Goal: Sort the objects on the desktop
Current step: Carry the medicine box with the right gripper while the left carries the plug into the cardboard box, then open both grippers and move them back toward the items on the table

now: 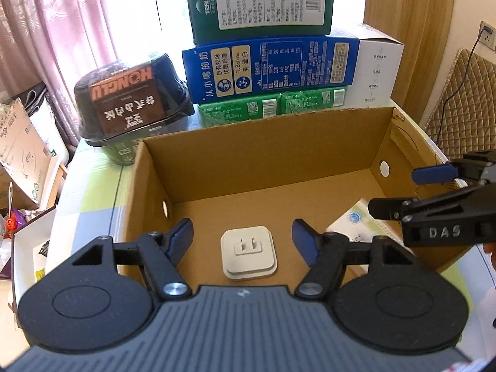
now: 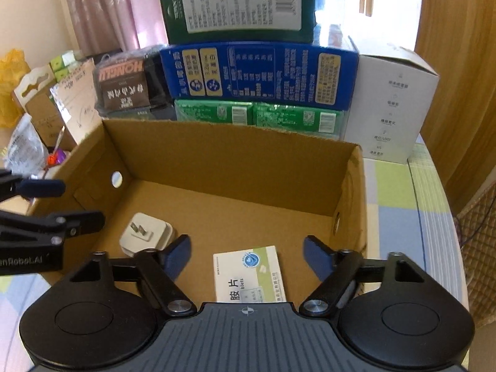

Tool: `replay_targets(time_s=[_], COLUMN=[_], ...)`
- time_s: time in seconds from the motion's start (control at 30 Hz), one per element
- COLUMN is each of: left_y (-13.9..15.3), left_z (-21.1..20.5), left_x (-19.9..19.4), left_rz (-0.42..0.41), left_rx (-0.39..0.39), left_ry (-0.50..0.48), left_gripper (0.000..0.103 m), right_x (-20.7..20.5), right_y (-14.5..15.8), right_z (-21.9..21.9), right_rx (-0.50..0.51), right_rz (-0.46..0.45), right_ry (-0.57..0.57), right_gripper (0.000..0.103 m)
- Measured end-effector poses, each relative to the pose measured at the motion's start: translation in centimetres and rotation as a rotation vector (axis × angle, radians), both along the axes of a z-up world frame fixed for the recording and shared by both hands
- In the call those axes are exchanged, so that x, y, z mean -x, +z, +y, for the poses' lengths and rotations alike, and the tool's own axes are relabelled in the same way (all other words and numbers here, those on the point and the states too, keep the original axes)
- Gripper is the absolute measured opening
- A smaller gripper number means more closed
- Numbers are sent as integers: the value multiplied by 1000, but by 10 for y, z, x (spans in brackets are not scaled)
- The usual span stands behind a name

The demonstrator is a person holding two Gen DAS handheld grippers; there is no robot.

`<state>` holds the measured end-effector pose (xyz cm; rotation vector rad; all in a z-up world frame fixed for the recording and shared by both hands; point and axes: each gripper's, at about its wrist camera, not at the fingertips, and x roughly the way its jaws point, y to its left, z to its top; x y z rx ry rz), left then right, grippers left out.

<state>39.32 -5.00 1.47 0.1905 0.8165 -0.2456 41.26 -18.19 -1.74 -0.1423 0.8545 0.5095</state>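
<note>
Drop-off step: white plug adapter (image 1: 249, 251) and medicine box (image 2: 249, 274) lie on cardboard box (image 1: 263, 142) floor. Left gripper (image 1: 243, 238) and right gripper (image 2: 246, 255) spread, empty. Next: lift out, fetch another.

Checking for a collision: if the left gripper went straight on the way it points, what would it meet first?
Probably the white plug adapter on the cardboard box floor, between its open fingers; depth is uncertain.

Daylight pours through the window (image 1: 148, 15) behind a pink patterned curtain (image 1: 62, 31). A wood-panelled wall (image 1: 412, 31) stands to the right, with a socket (image 1: 487, 34) and a quilted chair back (image 1: 462, 99) beside the checked tablecloth (image 2: 403, 201).
</note>
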Motion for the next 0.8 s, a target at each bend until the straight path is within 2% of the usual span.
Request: replay_targets(time_s=[0.2,0.47,0.63,0.8], left_y=[12,36,45,45], left_z=[7,20,35,43], left_x=[31,100,143,190], left_rz=[-15,-60,-61,-62], left_rx=[16,49,46,47], left_ry=[11,31,48,54], left_gripper=[67,76,80,89], right_x=[27,102,152,198], right_y=[26,58,63,60], right_z=[-14,-36,-50,-63], right_rx=[-10,-19,-32,-20], right_rz=[-43,-118,-99,-76], right_ry=[0,57,98,154], right_gripper=[83,88,90,95])
